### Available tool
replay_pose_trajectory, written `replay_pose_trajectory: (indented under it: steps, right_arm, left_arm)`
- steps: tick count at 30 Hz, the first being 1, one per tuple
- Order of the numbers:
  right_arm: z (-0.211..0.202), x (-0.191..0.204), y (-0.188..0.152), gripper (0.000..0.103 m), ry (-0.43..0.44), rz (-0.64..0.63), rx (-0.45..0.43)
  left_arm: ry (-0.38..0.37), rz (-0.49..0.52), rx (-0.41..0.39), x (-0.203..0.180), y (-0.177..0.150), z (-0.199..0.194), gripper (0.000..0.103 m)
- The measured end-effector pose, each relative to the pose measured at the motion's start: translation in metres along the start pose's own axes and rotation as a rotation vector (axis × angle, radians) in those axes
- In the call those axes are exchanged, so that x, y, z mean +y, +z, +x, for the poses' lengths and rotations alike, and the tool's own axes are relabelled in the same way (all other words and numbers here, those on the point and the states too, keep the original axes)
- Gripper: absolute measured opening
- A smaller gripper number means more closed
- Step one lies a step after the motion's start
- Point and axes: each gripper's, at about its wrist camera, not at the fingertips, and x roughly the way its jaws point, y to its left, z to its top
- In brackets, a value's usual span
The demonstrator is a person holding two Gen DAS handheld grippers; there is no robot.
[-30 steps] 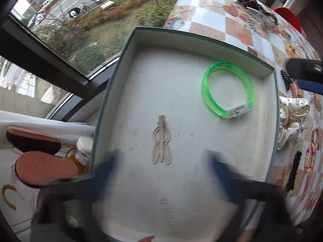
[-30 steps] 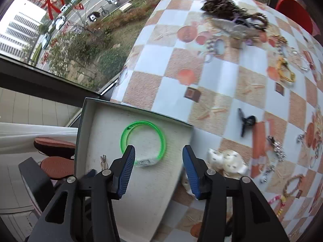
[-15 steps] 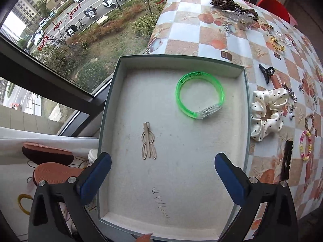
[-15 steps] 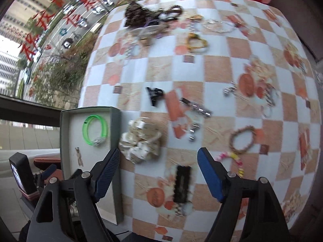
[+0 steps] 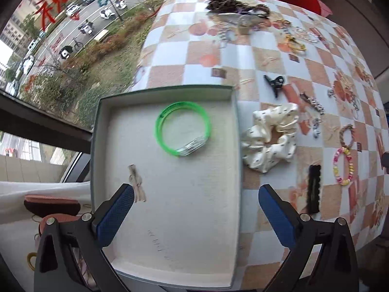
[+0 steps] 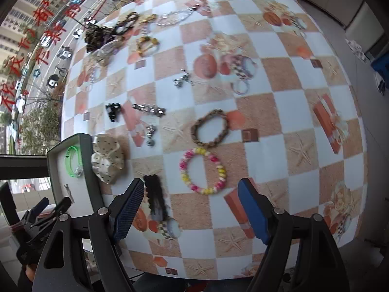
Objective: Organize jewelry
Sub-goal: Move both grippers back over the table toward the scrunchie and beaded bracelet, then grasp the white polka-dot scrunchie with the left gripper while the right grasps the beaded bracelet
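So far only two pieces lie in the box (image 5: 167, 221): a glossy green bangle (image 5: 182, 129) of clear plastic and a flat, pale hair clip (image 5: 137, 186), both resting on its soft, felt-like lining. Everything else waits on the checked tablecloth (image 6: 279, 146), so most of the sorting looks undone. Just beside the box sits a puffy cream scrunchie (image 5: 271, 137) with dark dots; near it lie a fuzzy black clip (image 6: 155, 199), a bead bracelet (image 6: 203, 170) in pink and yellow, a braided brown bracelet (image 6: 210, 129), a small black claw clip (image 6: 113, 110), and metal chains further off (too blurred to tell apart). The left gripper (image 5: 195, 215) hangs over the box with jaws wide and nothing between them. The right gripper (image 6: 188, 211) hangs over the bead bracelet, jaws spread wide, holding nothing.
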Motion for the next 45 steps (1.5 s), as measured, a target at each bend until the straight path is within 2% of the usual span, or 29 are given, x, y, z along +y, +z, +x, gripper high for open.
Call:
replay_pose_trajectory:
  steps: [13,23,35,41,45]
  right_arm:
    - [0.015,-0.041,-0.011,0.082,-0.039,0.057,0.050]
    - [0.038,-0.043,-0.010,0.082,-0.071,0.033,0.077]
    - [0.081,-0.028,0.003,0.082,-0.140,-0.057,0.091]
    - [0.099,-0.010,0.013,0.082,-0.181,-0.107,0.072]
    - [0.105,0.004,0.014,0.082,-0.229,-0.187,0.034]
  left_arm:
    - [-0.086,0.143,-0.025,-0.068,0.023,-0.008,0.103]
    - [-0.104,0.182,0.021,-0.106,0.042,0.027,0.103]
    - [-0.055,0.144,0.082,-0.119,0.055,0.079,0.103]
    - [-0.039,0.130,0.089,-0.120,0.056,0.096,0.103]
    - [-0.046,0.129,0.086,-0.118,0.056,0.104,0.103]
